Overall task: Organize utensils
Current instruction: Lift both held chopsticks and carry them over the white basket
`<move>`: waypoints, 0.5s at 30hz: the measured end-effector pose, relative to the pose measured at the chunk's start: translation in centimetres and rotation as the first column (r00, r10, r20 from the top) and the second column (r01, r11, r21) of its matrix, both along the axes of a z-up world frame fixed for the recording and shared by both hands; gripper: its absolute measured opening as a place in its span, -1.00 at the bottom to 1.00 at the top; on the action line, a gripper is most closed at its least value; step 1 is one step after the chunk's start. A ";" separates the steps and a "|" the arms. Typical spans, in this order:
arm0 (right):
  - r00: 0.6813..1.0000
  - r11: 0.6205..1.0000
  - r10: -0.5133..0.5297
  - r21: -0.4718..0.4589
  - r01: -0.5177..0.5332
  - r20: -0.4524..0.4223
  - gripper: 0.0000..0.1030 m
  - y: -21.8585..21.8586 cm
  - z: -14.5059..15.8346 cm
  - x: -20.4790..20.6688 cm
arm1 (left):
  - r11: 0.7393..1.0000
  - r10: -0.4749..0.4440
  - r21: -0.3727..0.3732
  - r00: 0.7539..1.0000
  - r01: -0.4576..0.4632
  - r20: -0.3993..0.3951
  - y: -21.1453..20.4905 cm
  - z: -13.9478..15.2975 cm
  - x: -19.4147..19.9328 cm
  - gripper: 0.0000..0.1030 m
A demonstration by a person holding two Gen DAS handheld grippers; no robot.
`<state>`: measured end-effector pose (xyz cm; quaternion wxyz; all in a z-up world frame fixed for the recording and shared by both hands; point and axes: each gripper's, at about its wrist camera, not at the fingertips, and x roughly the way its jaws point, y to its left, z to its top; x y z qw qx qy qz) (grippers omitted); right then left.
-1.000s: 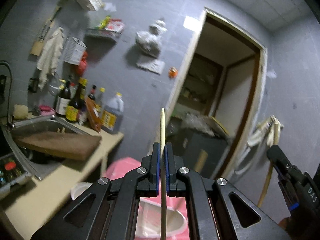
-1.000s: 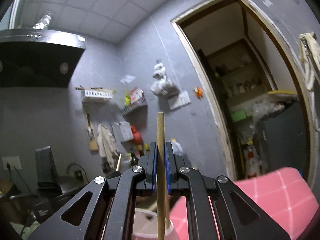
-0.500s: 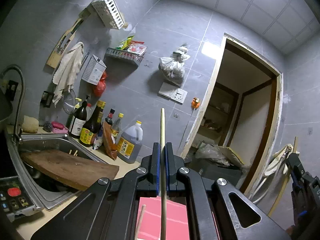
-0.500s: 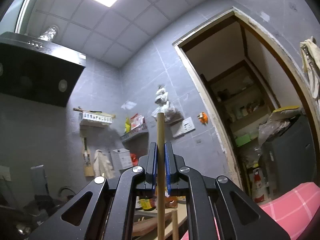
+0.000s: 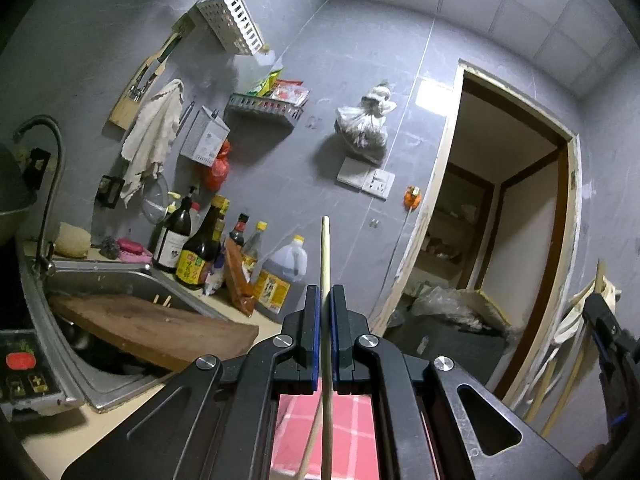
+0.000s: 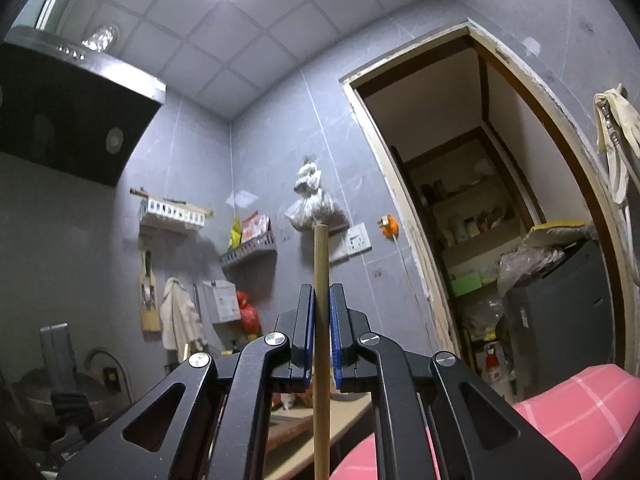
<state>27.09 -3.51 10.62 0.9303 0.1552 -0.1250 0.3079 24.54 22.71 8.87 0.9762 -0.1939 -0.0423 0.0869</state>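
Note:
My left gripper is shut on a thin pale chopstick that stands upright between the blue pads, its tip pointing up at the grey wall. My right gripper is shut on a thicker brown wooden chopstick, also upright. Both are raised and tilted up toward the wall. The right gripper also shows at the right edge of the left wrist view. A white slotted utensil basket hangs high on the wall; it also shows in the right wrist view.
A steel sink holds a wooden cutting board, with sauce bottles behind. A wire shelf, a cloth and a hanging bag are on the wall. A pink surface lies below. A doorway is at right; a range hood at left.
Both grippers have tilted upward, still holding their chopsticks. The counter and pink surface have dropped lower in view; more wall, ceiling and the white basket now show.

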 end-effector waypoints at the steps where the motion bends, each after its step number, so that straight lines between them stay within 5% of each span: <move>1: 1.000 1.000 0.001 -0.013 -0.001 -0.007 -0.89 0.1 -0.2 0.0 | 1.000 0.003 -0.001 1.000 -0.003 -0.002 0.0 -0.4 -0.1 -0.95; 15: 0.991 0.989 0.016 -0.143 -0.035 -0.131 -0.89 0.5 -2.3 -0.6 | 0.999 -0.033 -0.003 0.994 0.033 -0.105 -1.4 -4.6 -0.7 -0.94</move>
